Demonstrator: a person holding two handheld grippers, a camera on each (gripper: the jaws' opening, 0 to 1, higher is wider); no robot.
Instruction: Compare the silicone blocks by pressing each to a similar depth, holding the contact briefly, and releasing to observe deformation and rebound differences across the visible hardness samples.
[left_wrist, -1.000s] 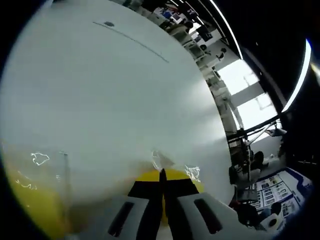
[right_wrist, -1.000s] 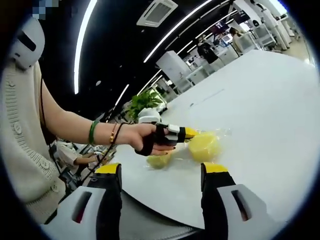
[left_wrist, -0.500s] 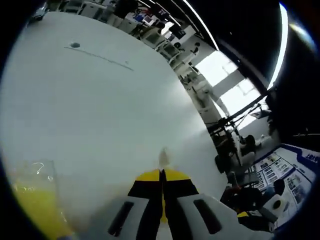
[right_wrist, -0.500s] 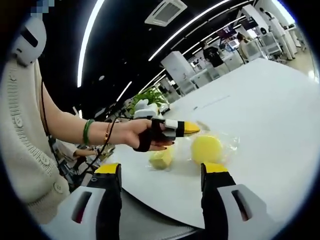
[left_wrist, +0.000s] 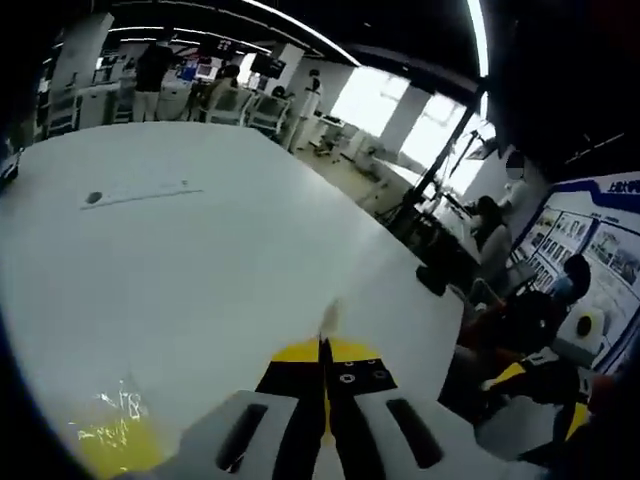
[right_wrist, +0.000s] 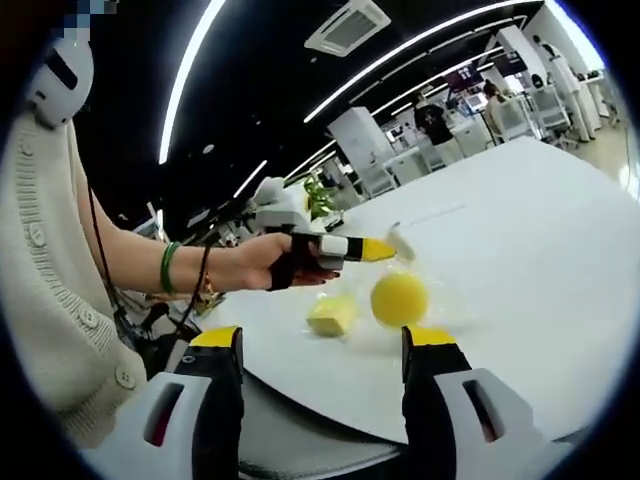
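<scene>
The left gripper (right_wrist: 385, 249) hovered above the white table (right_wrist: 520, 230), jaws closed on nothing. The right gripper (right_wrist: 322, 352) stood open. A round yellow silicone block (right_wrist: 399, 299) and a pale-yellow square silicone block (right_wrist: 333, 314) lay side by side on the table.

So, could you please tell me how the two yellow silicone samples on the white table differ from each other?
The round yellow silicone sample is disc-shaped and a deeper yellow, whereas the blocky pale yellow silicone sample has flat faces and corners. The round one looks larger and lies closer to the left gripper tip; the blocky one sits nearer the white table edge. Both rest untouched on the table in clear wrap.
</scene>
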